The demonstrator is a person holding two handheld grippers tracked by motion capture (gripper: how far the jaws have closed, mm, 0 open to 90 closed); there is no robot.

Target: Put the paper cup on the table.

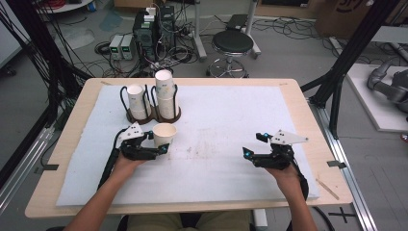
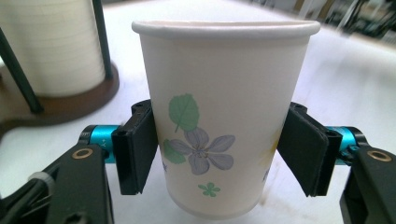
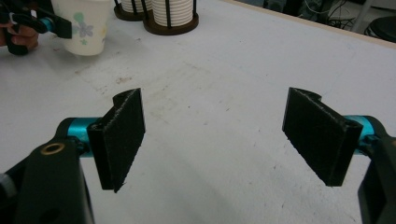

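At the left of the table (image 1: 293,96), the cup holder (image 1: 153,117) with two stacks of paper cups (image 1: 166,94) stands on the white mat (image 1: 231,125). Just in front of it, the left gripper (image 1: 155,143) pinches a flowered paper cup (image 1: 164,134) between its two black pads (image 2: 135,151); the cup is upright, close above the mat. Far to the right, the right gripper (image 1: 256,144) rests near the mat with its jaws spread wide, nothing between them.

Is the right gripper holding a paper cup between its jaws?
No: in its own view the right gripper stands open over the bare white mat, while the paper cup sits in the left gripper.
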